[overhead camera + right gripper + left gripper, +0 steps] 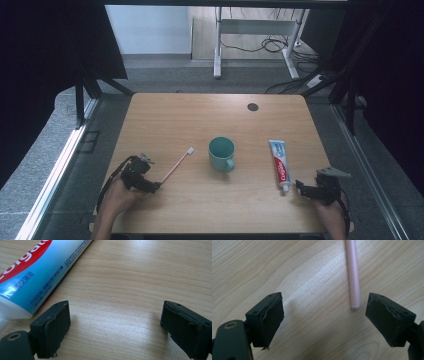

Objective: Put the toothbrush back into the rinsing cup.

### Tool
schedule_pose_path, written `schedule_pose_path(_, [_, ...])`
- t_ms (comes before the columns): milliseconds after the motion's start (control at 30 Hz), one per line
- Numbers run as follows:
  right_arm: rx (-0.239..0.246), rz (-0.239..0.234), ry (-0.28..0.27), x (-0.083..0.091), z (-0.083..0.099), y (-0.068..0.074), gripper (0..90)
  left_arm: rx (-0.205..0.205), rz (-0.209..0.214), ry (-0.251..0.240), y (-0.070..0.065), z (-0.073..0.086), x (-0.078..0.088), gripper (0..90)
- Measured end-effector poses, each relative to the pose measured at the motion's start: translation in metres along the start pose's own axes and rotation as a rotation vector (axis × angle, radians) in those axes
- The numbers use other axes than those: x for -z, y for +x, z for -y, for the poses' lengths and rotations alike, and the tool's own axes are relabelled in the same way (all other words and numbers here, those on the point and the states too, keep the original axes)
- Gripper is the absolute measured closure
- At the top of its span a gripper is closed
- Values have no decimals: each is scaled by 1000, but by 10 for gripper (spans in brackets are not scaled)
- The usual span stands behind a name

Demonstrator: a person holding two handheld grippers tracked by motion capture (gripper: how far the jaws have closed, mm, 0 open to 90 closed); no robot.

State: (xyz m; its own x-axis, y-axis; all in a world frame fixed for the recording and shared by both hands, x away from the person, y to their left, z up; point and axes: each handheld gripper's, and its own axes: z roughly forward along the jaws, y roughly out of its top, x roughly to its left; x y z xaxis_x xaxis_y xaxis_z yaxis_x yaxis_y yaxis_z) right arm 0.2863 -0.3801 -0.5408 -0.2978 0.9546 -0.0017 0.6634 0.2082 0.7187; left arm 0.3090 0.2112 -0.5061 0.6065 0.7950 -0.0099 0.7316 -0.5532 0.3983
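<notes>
Left gripper view: jaws of left gripper (322,320) wide apart, empty; thin pink ribbed plastic toothbrush (353,277) flat on wooden table (307,277), handle end nearly against one pad. Likely to roll aside if nudged off-centre.

Overhead camera; 2 close jaw-mounted views.

Right gripper (115,325) jaws wide apart over bare wooden table (130,277), nothing between. Toothpaste tube (37,272) lies at upper left, cap end just beside left jaw.
</notes>
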Motion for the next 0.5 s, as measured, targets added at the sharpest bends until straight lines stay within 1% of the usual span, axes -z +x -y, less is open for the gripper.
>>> schedule_pose_path(267, [0,-1,0,0,0,0,87,-17,-4,25,0,-14,-2,169])
schedule_pose_path(300, [0,-1,0,0,0,0,87,-17,-4,25,0,-14,-2,172])
schedule_pose_path(433, [-1,-1,0,0,0,0,87,-31,0,41,-1,-22,-3,182])
schedule_pose_path(467, [0,0,0,0,0,0,87,-36,3,46,-2,-26,-3,195])
schedule_pose_path(500, [0,0,0,0,0,0,87,-36,3,46,-2,-26,-3,198])
